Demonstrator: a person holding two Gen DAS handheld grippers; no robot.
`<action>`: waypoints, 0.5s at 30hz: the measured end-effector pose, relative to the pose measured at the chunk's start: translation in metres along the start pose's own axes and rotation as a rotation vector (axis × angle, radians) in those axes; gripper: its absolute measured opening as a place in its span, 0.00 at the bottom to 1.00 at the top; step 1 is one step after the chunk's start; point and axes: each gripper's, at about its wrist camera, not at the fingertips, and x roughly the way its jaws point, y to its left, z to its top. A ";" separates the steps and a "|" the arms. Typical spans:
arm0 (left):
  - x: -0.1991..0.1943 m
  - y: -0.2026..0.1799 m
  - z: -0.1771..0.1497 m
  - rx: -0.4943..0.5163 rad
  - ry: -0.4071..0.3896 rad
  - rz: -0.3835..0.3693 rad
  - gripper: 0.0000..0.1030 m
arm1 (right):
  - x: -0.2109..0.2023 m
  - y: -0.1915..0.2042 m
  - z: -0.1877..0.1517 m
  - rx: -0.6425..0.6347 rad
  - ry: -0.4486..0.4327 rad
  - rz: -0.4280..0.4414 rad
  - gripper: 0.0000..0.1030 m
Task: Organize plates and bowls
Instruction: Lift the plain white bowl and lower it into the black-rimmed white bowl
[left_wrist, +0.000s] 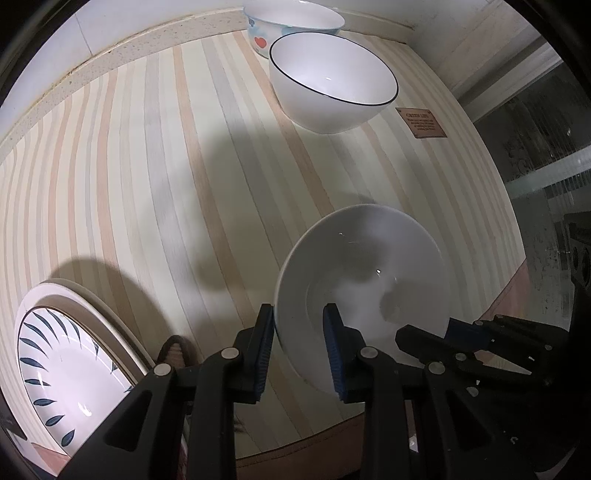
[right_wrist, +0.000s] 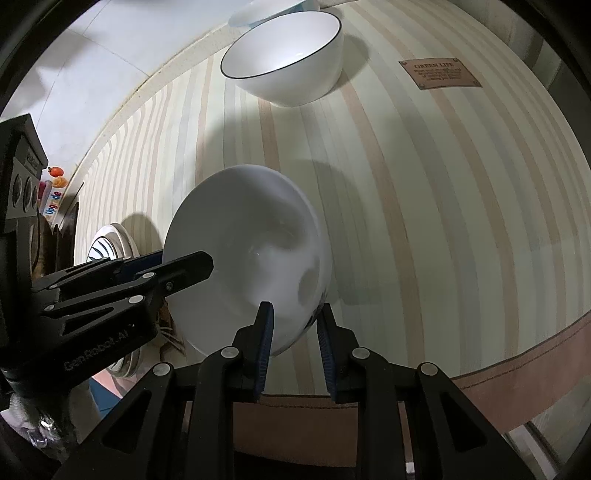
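A plain white bowl (left_wrist: 354, 273) is held tilted above the striped tablecloth (left_wrist: 155, 177); it also shows in the right wrist view (right_wrist: 243, 251). My left gripper (left_wrist: 301, 325) is shut on its near-left rim, one finger inside and one outside. My right gripper (right_wrist: 293, 321) is shut on its opposite rim and shows in the left wrist view (left_wrist: 454, 336). A white bowl with a dark rim (left_wrist: 332, 81) stands at the far side, also in the right wrist view (right_wrist: 284, 59). A bowl with a red heart (left_wrist: 291, 22) stands behind it.
A leaf-patterned plate stacked on a beige-rimmed plate (left_wrist: 70, 350) lies at the near left edge. A brown label (left_wrist: 421, 122) is sewn on the cloth at the right. The table's front edge (right_wrist: 517, 354) is close below me. A wall runs along the back.
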 end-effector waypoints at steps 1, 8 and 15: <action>0.000 0.001 -0.001 0.000 0.003 -0.001 0.24 | 0.000 -0.001 -0.001 -0.001 0.001 -0.001 0.26; -0.031 0.014 -0.008 -0.040 0.022 0.035 0.24 | -0.014 -0.018 0.002 0.037 0.061 0.068 0.26; -0.080 0.038 0.038 -0.131 -0.061 -0.013 0.35 | -0.079 -0.049 0.036 0.117 -0.019 0.140 0.43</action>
